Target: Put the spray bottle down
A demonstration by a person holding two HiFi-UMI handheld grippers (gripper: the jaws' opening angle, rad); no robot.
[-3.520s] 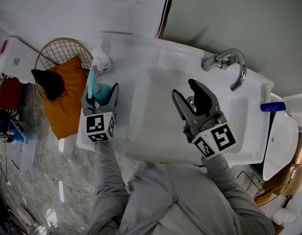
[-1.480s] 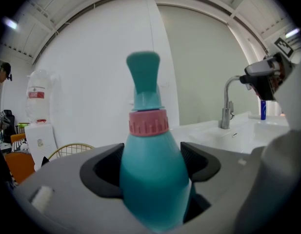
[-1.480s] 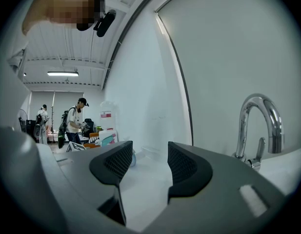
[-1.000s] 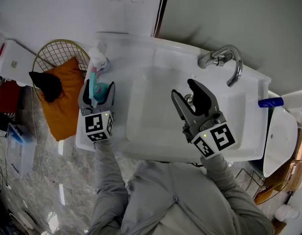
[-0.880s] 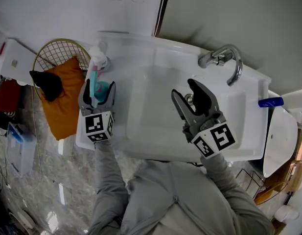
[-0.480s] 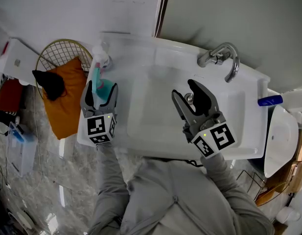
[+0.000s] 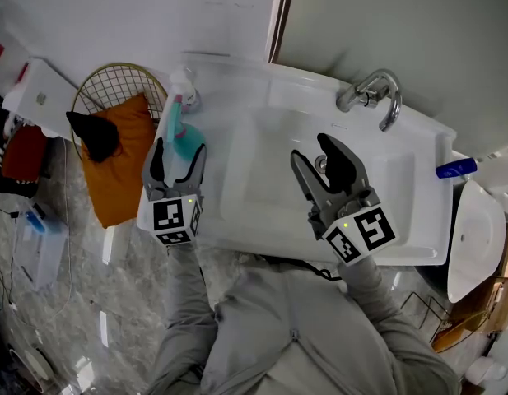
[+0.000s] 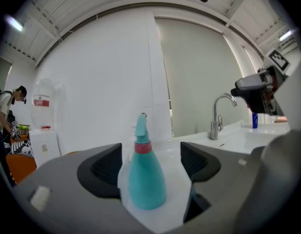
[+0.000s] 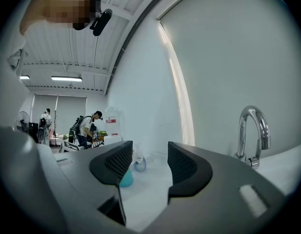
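Spray bottle (image 7: 181, 130) stands at sink (image 7: 237, 81) edge, clear between left gripper (image 7: 179, 148) jaws.

White ceramic washbasin (image 7: 262, 151) w/ curved chrome tap (image 7: 384, 97), set against white wall (image 7: 155, 15) & grey-green panel (image 7: 402, 23). Glossy grey marble floor (image 7: 64, 303). Round gold wire basket (image 7: 105, 85) w/ orange cloth (image 7: 118, 163) beside basin. Ceiling strip lights (image 9: 67, 78) on.

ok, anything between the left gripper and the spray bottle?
Nothing visible. The spray bottle stands upright on the sink ledge, right in the gap between the open jaws of the left gripper. In the left gripper view, bare ledge shows on both sides of it.
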